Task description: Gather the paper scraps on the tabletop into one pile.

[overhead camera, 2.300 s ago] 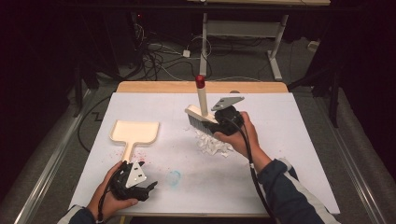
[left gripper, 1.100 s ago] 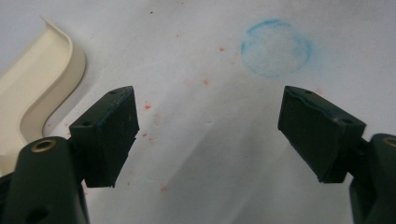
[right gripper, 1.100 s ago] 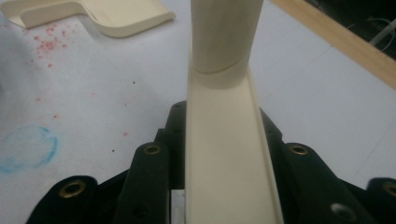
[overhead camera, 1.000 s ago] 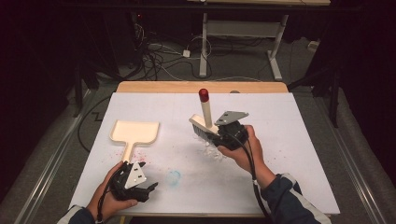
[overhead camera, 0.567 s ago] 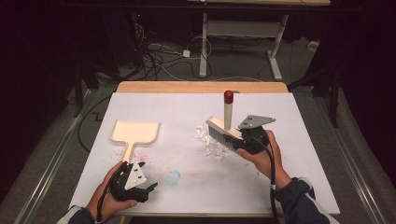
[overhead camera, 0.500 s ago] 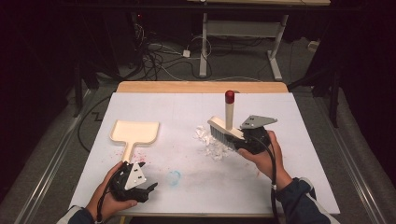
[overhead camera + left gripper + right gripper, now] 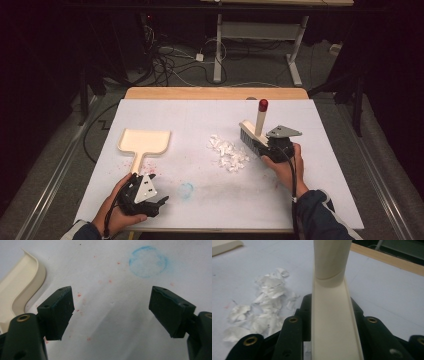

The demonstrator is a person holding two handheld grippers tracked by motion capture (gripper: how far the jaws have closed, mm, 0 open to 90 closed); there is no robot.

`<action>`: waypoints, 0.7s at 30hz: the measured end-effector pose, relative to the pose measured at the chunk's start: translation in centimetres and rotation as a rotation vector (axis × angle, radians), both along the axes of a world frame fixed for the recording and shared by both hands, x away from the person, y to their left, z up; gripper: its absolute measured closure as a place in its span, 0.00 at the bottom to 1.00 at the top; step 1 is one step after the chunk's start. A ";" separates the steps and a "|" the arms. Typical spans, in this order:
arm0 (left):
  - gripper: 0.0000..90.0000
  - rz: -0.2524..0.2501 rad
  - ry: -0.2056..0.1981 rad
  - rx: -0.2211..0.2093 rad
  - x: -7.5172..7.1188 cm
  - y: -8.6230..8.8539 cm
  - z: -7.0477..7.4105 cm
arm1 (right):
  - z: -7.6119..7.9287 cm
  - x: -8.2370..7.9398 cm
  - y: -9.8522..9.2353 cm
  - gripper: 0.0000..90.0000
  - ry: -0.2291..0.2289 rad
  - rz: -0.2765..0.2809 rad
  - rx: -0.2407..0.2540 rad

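The brush [image 7: 252, 135] is clamped in the right claw [image 7: 270, 147] just right of the paper scraps [image 7: 229, 152], ready for sweeping them toward the dustpan [image 7: 144, 142]. The left claw [image 7: 150, 197], jaws wide and holding nothing, waits beside the dustpan's handle on the tabletop [image 7: 210, 200].

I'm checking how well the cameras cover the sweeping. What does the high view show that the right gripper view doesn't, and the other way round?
High view alone: the left gripper with jaws apart near the table's front edge, the blue ring stain, the brush's red-tipped handle end and its bristles.
Right gripper view alone: close up, the black jaws clamped against both sides of the brush body.
Both: the pile of white paper scraps, the cream dustpan, the white table and the right gripper.
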State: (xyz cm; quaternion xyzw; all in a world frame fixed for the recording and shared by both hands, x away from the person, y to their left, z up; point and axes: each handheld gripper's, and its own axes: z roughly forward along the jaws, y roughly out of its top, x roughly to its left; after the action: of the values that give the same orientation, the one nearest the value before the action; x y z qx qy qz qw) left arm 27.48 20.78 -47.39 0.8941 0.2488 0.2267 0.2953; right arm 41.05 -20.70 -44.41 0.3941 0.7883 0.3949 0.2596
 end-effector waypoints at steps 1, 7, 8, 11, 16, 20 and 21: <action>0.22 0.000 0.000 -0.001 0.0 0.0 0.0 | -0.1 0.0 -0.1 0.75 -0.005 -0.008 0.003; 0.22 0.004 0.003 0.001 0.0 0.0 0.0 | 0.0 -0.1 0.6 0.75 0.027 0.000 0.002; 0.22 0.004 0.001 0.001 0.0 0.0 0.0 | 0.0 -0.1 0.6 0.75 0.027 0.000 0.002; 0.22 0.003 -0.002 -0.002 0.0 0.0 0.0 | -0.1 -0.5 1.9 0.75 0.030 0.007 0.000; 0.22 0.001 -0.001 -0.003 0.0 0.1 0.0 | -0.6 -0.9 4.7 0.75 0.008 0.007 0.001; 0.22 0.001 -0.001 -0.005 0.0 0.1 0.1 | -0.6 -1.0 6.0 0.75 0.004 -0.024 0.030; 0.22 0.000 -0.003 -0.004 0.0 0.1 0.1 | -0.6 -1.0 6.0 0.75 0.004 -0.024 0.030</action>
State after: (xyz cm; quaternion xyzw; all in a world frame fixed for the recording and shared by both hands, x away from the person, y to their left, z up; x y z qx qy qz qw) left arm 27.47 20.89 -47.29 0.8932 0.2489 0.2276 0.2974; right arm 40.05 -14.75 -44.99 0.4081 0.7781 0.4028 0.2566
